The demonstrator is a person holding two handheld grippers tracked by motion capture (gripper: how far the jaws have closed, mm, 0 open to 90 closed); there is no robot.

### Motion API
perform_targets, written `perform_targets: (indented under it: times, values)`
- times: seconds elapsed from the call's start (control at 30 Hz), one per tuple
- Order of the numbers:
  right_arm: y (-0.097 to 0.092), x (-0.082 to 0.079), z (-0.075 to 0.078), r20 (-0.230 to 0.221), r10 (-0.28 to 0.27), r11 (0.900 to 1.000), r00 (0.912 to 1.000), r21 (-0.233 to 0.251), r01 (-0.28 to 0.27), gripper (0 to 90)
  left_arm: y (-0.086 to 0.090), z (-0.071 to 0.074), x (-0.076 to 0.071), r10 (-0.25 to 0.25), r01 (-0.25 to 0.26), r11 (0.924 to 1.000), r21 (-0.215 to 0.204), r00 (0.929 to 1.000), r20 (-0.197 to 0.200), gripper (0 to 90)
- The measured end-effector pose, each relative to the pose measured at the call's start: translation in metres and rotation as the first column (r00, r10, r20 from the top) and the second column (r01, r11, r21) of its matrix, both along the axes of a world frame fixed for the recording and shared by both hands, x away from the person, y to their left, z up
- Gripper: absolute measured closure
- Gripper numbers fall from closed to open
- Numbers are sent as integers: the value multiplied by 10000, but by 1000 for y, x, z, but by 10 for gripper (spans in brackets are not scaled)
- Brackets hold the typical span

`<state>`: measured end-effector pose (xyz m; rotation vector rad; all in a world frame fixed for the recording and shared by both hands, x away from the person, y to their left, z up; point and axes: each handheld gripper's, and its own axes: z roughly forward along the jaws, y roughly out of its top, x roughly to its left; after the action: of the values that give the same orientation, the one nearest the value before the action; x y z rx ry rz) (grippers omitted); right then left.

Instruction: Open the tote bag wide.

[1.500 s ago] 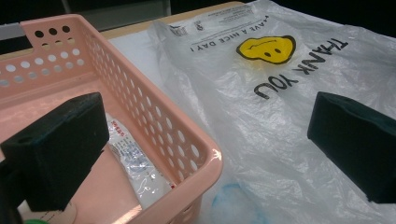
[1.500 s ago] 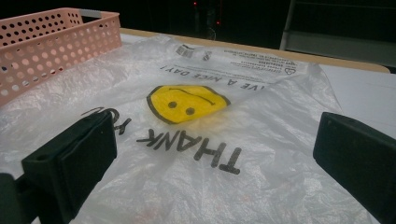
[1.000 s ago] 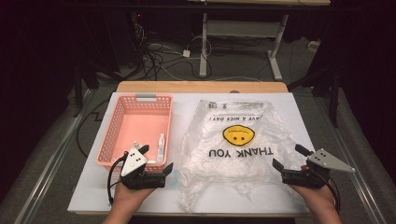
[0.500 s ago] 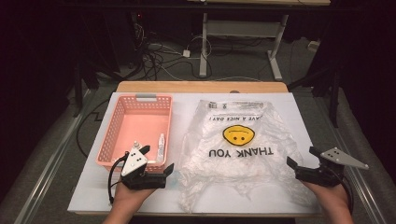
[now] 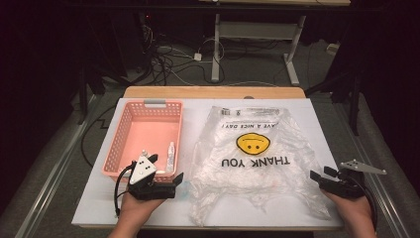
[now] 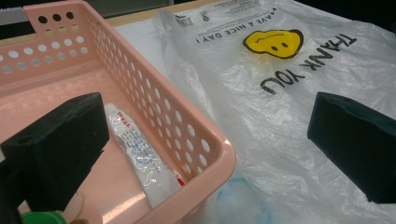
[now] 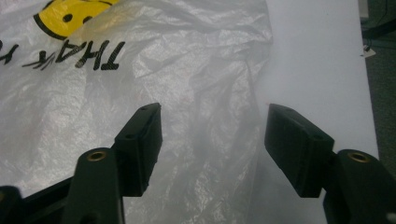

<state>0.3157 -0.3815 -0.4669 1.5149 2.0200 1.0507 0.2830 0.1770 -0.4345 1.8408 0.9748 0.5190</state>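
Crinkled clear plastic bag (image 5: 257, 163) lies flat mid-table. Right gripper (image 7: 212, 140), jaws just closing, half-wide, straddles its right edge, pads not pressing. Left gripper (image 6: 205, 154) gapes wide over the perforated pink basket (image 6: 187, 126) rim.

Setting: lab or test room fitted for recording, not a home or shop.
- Counter (image 5: 317, 124): white sheet laid over a wooden top, standing alone in the middle of a dark room.
- Floor: grey carpet, with a loose tangle of cables (image 5: 171, 57) at the far left.
- Far side: metal legs of an adjustable desk (image 5: 252, 32), with a power strip (image 5: 198, 56) lying near them.
- Left and right edges: metal rails (image 5: 47, 173) running along the floor beside the counter.
- Surroundings: black, unlit, no household furniture.
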Motion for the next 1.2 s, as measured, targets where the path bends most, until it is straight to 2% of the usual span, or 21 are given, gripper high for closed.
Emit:
perform_targets:
  times: [0.13, 0.2, 0.33, 0.47, 0.57, 0.73, 0.87, 1.0, 1.2]
  values:
    - [1, 2, -3, -144, 33, 9998, 9999, -194, -36, 493, 0, 0, 0, 2, -2, 10000, 49, 10000, -13, 0]
    - [2, 2, -5, -255, 156, 9999, 9996, -28, -156, 550, 0, 0, 0, 39, -39, 10000, 48, 10000, -4, 0]
    - [5, 3, -6, -371, 328, 9991, 9988, -274, -338, 654, 1, 0, 0, -48, 49, 10000, 58, 9999, -95, 0]
    - [6, 2, -6, -346, 317, 9982, 9989, -504, -334, 803, 1, 1, 0, -30, 30, 10000, 58, 9999, -96, 0]
    - [7, 0, -6, -416, 559, 9970, 9976, -519, -580, 888, 1, 1, 0, -18, 18, 10000, 54, 9999, -123, 0]
    - [14, -8, -3, -403, 769, 9954, 9962, -548, -791, 900, 3, 2, 0, 41, -41, 10000, 47, 9998, -174, 0]
    - [25, -16, 2, -205, 1095, 9929, 9938, -456, -1103, 900, 4, 3, 1, 86, -86, 10000, 27, 9998, -165, 0]
    - [36, -31, 7, 24, 1490, 9868, 9888, -641, -1486, 900, 6, 3, 1, 96, -96, 10000, 0, 9997, -214, 0]
    - [37, -52, 10, 247, 1627, 9848, 9864, -664, -1608, 900, 6, 4, 1, 96, -96, 10000, -14, 9996, -283, 0]
